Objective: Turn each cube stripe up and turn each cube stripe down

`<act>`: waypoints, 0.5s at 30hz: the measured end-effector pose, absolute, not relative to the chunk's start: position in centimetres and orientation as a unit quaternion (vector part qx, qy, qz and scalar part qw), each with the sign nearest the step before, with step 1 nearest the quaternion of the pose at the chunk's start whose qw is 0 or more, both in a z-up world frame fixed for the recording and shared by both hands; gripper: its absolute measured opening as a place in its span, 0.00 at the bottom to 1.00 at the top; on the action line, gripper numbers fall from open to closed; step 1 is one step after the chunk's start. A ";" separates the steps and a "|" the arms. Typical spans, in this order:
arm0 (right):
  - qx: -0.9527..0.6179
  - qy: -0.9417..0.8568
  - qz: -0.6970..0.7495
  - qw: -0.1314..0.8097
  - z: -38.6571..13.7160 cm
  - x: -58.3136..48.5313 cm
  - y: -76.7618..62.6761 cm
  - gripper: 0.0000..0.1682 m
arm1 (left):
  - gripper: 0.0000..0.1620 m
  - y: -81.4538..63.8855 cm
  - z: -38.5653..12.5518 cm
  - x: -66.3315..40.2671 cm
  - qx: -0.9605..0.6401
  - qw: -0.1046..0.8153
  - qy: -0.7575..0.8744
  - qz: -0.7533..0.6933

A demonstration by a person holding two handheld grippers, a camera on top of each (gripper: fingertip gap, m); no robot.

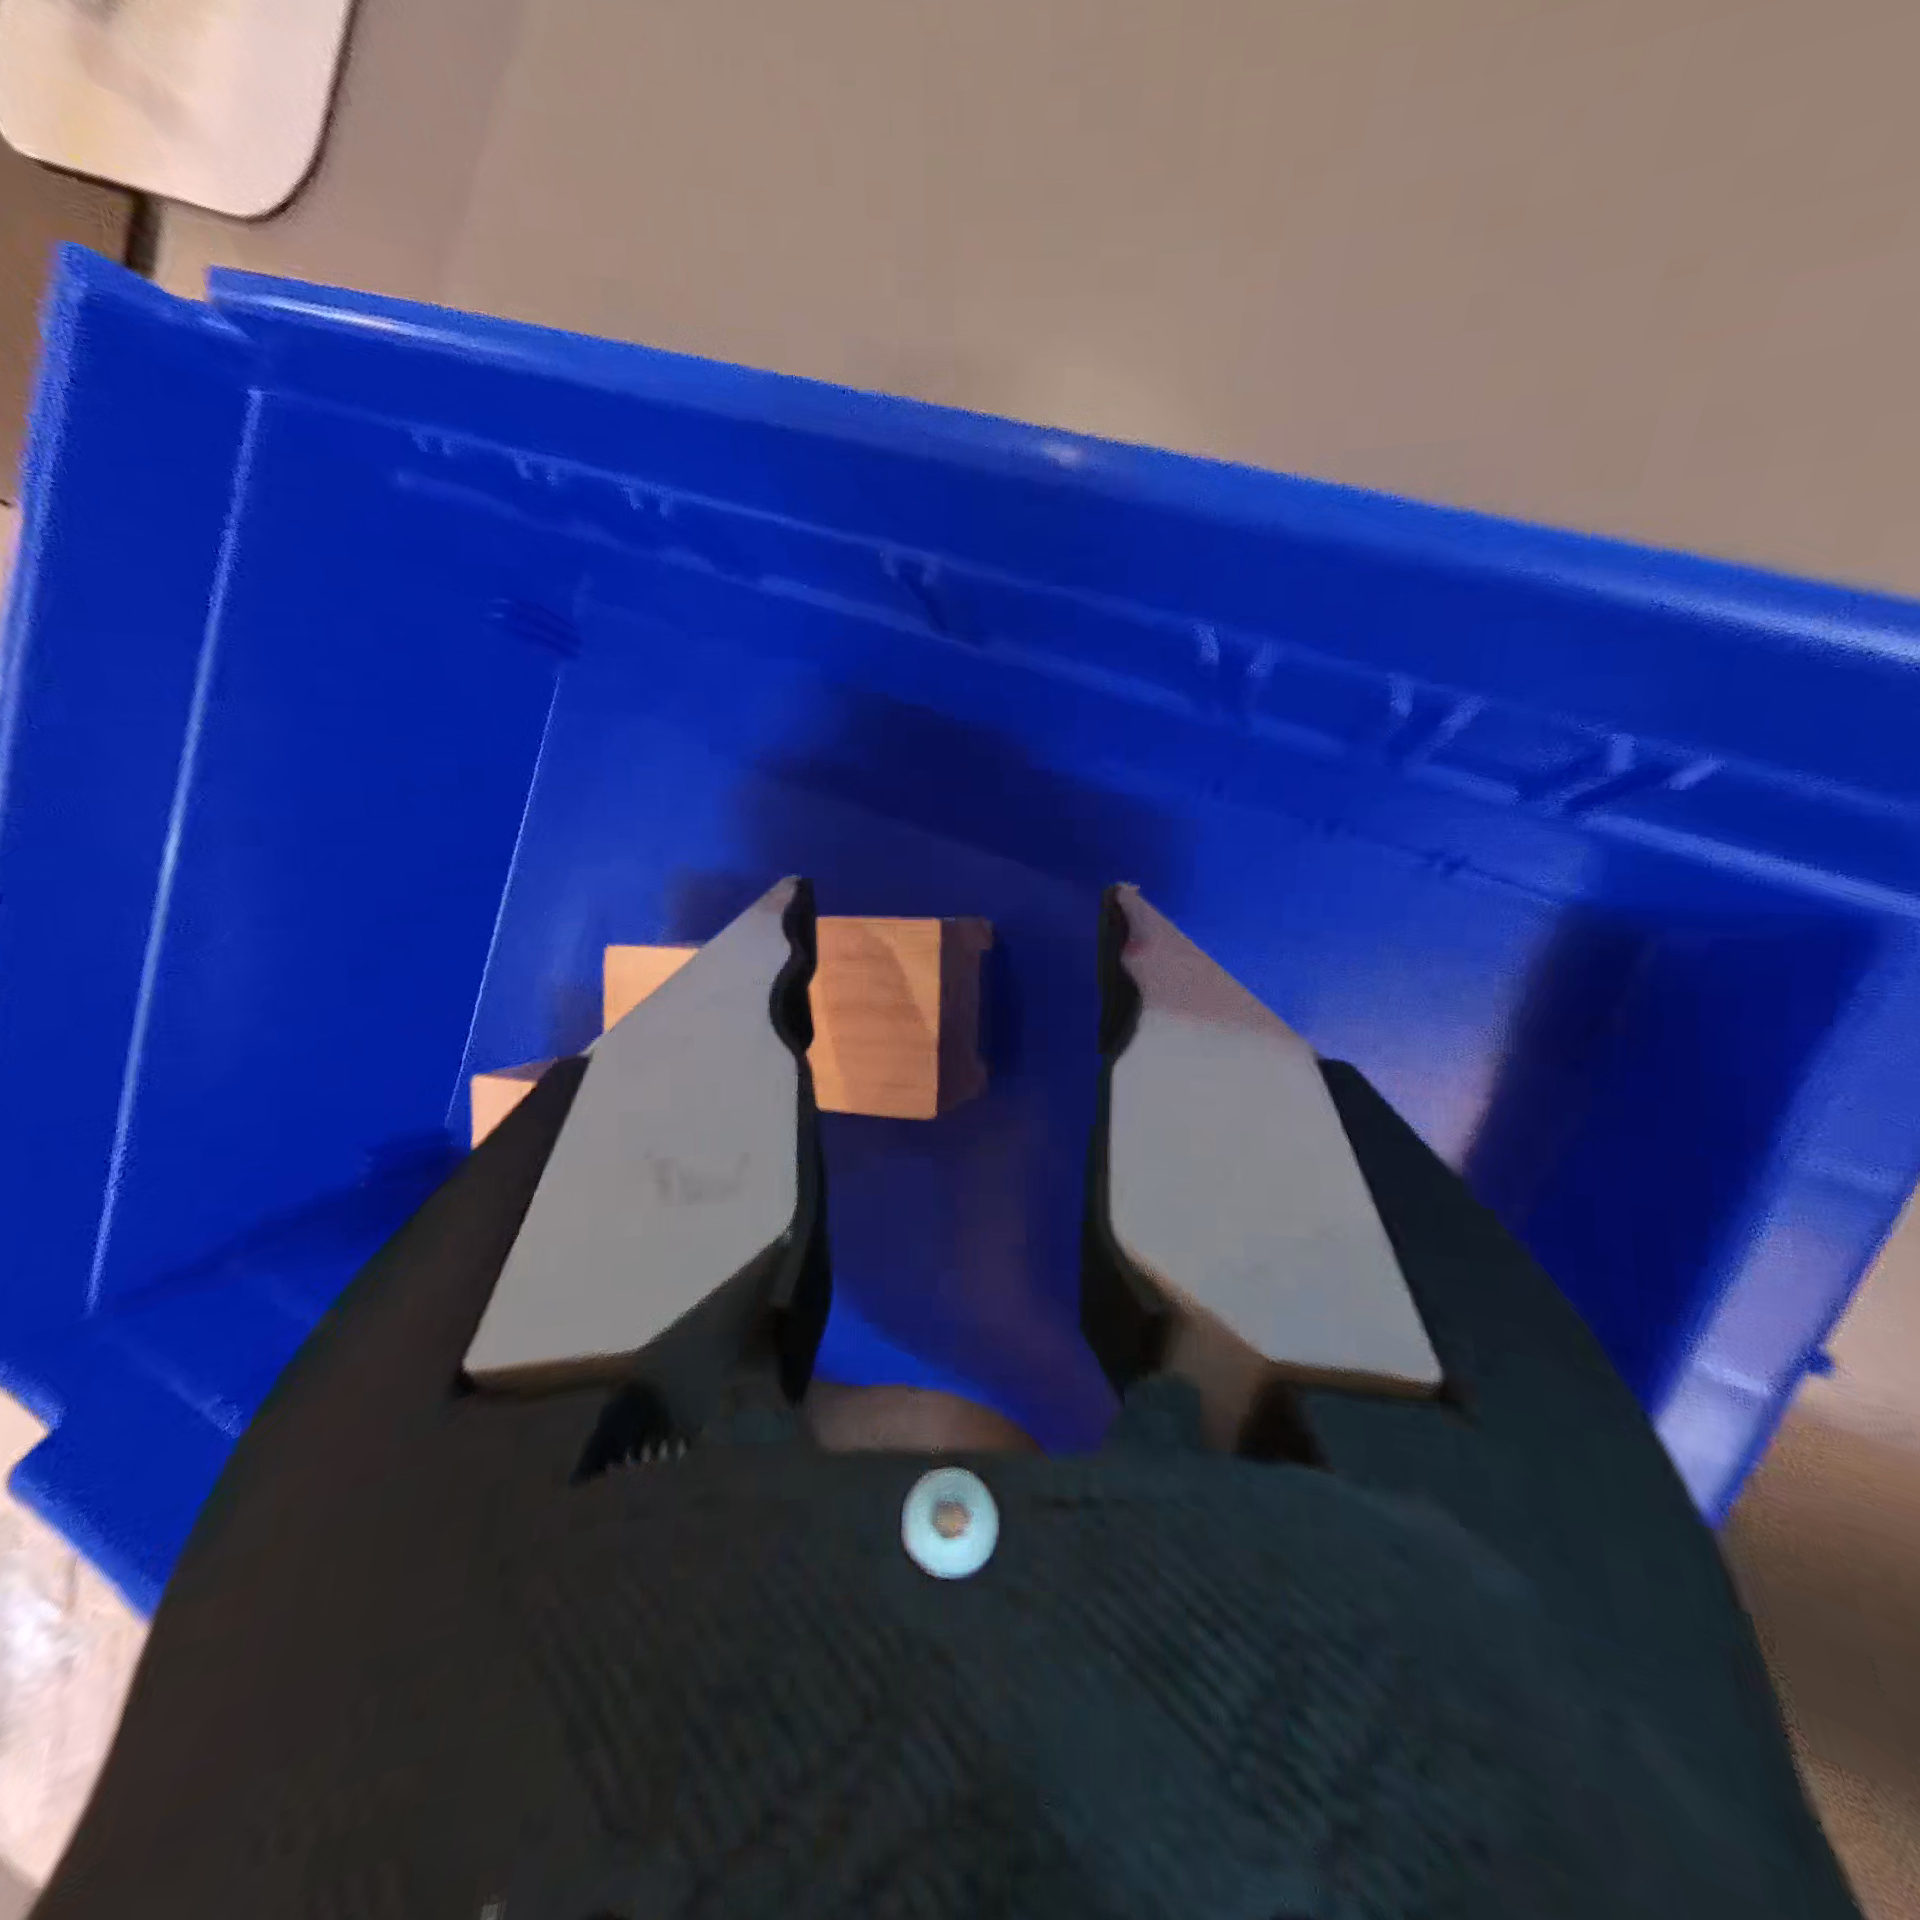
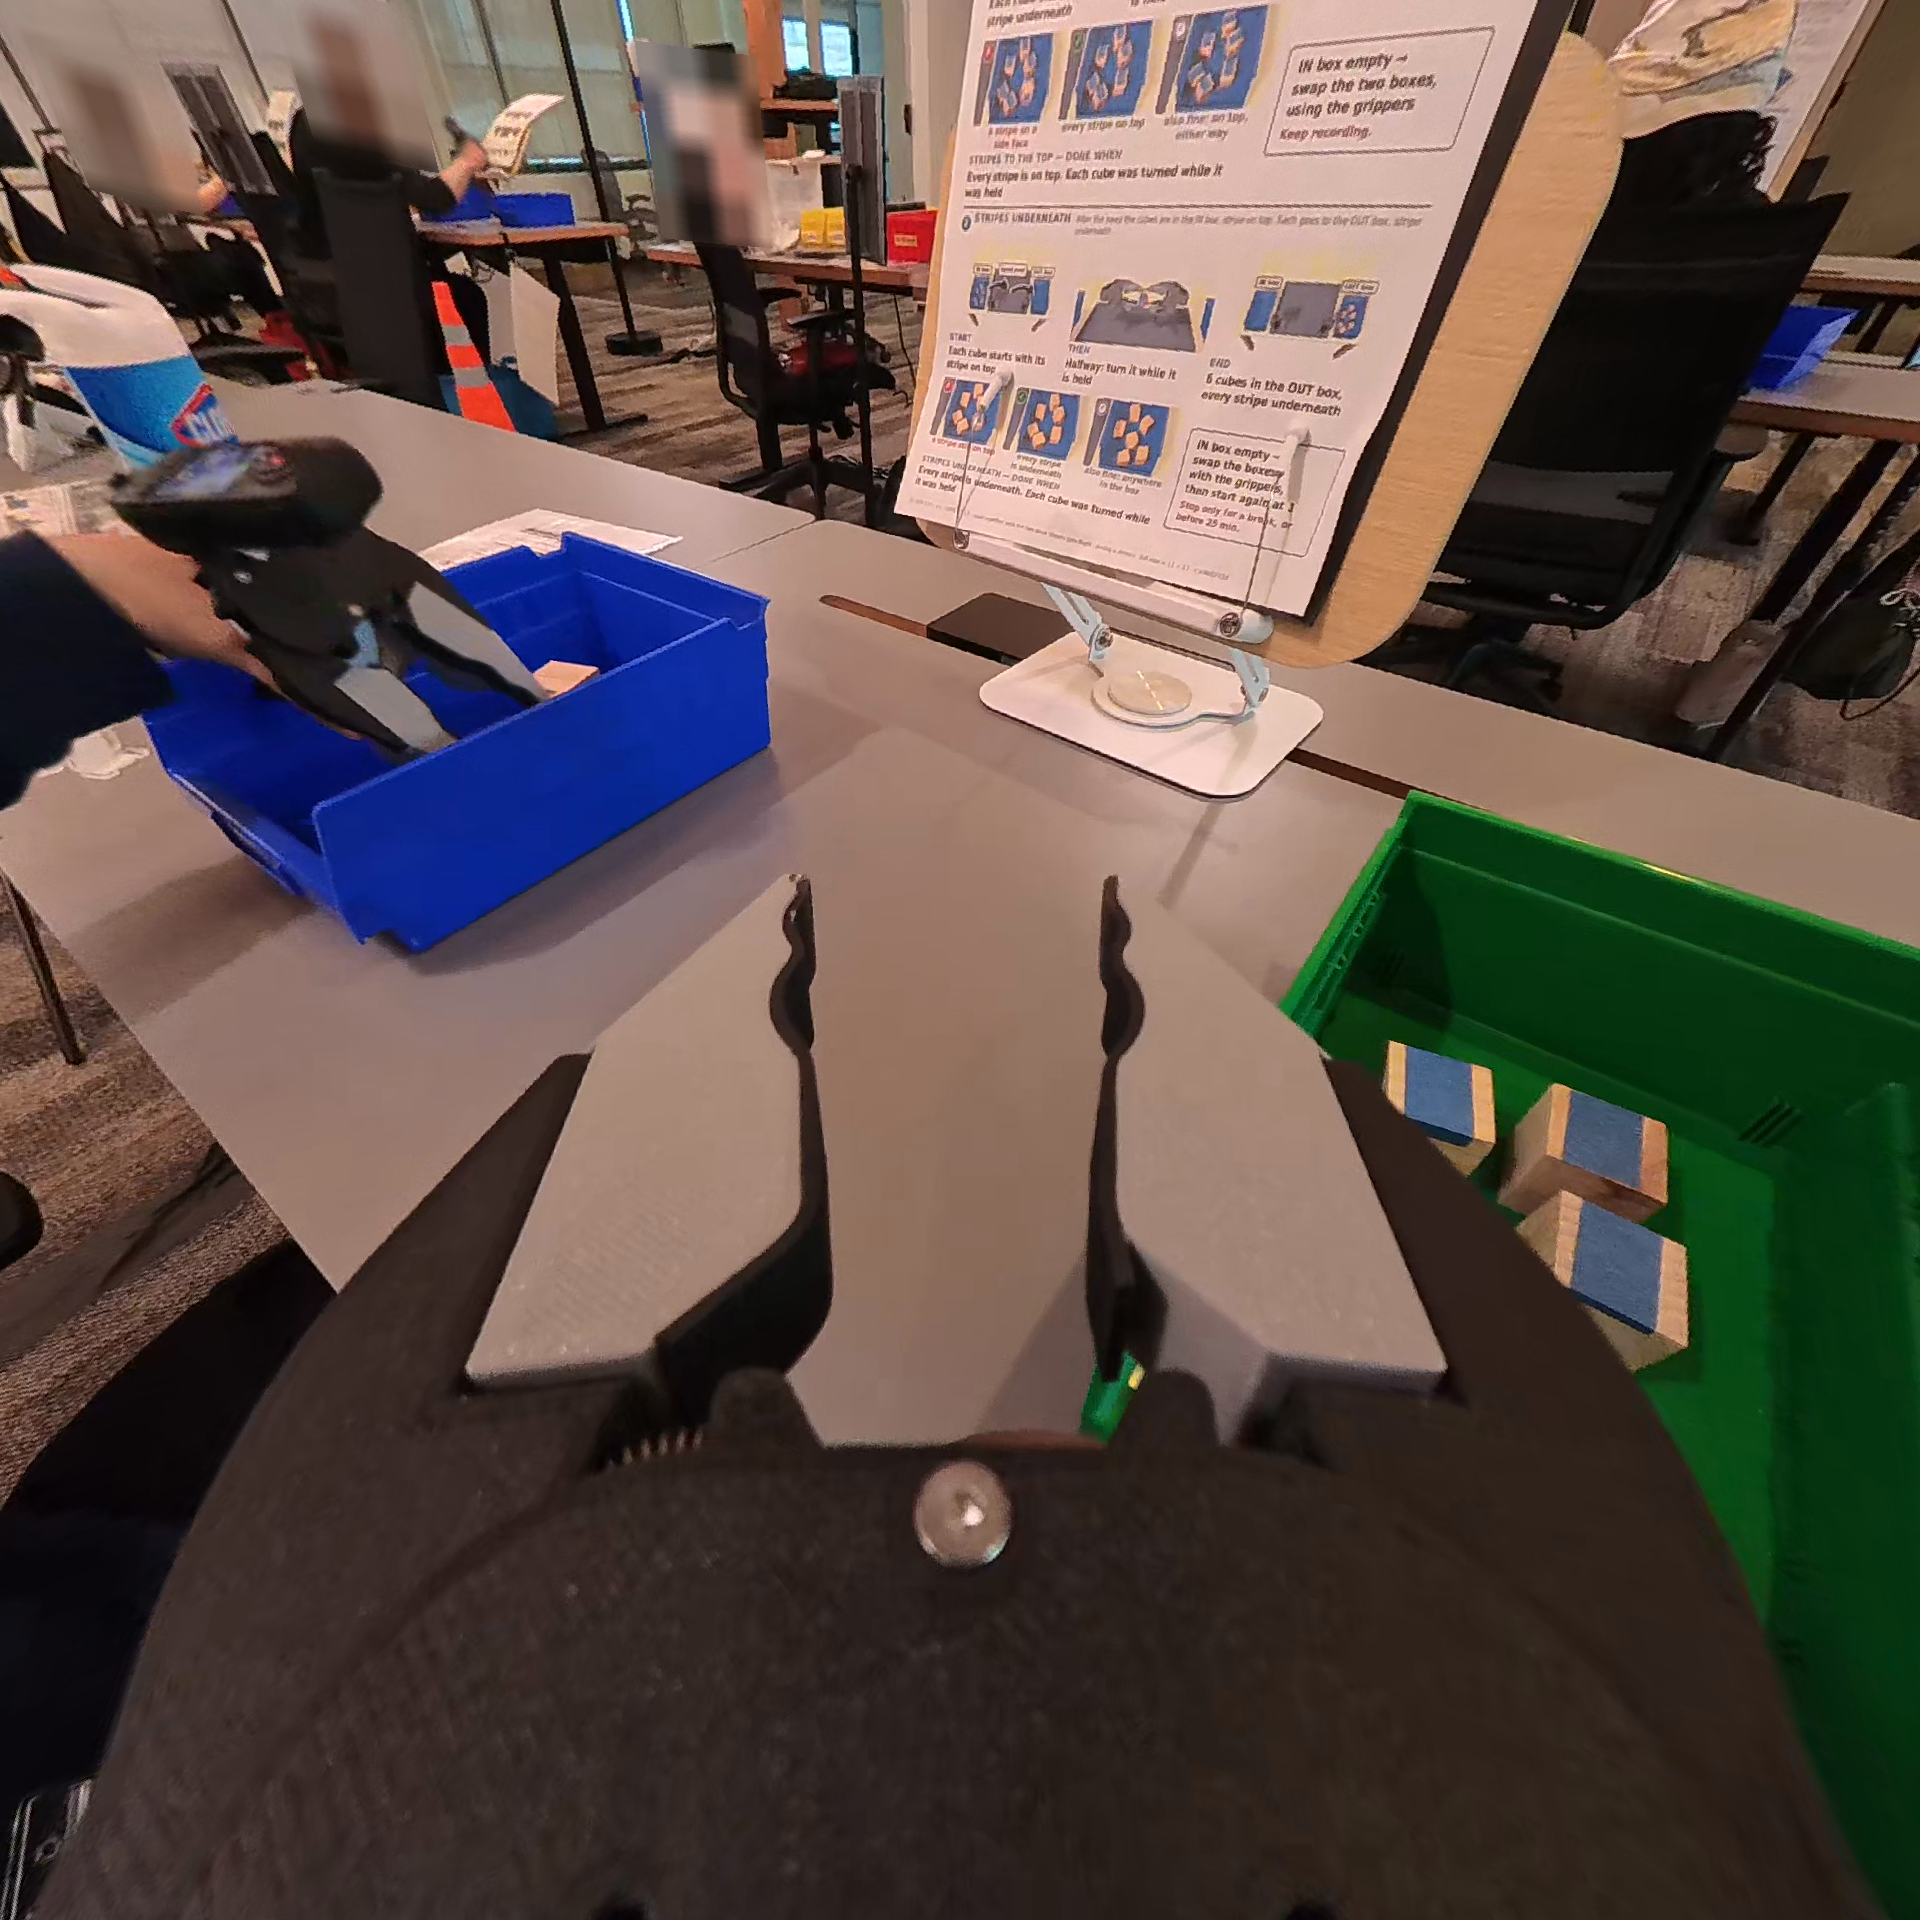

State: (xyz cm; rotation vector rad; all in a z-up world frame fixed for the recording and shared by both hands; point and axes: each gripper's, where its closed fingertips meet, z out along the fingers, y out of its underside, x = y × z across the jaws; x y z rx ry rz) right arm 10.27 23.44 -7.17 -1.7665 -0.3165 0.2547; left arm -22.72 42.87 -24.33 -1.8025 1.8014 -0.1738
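In the left wrist view my left gripper is open inside the blue bin. A plain wooden cube sits between its fingertips, close to the left finger. Two more wooden cubes are partly hidden behind the left finger. No stripe shows on them. In the right wrist view my right gripper is open and empty above the grey table. Three cubes with blue stripes up lie in the green bin to its right. The left gripper shows reaching into the blue bin.
An instruction sheet on a white stand stands at the far side of the table. A white container is at far left. Chairs, desks and people fill the room behind.
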 end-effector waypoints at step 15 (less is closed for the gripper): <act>-0.762 -0.150 0.111 0.620 -6.6 10.0 22.9 0.31 | 0.33 41.3 -24.4 -27.3 -0.667 0.252 0.700 0.024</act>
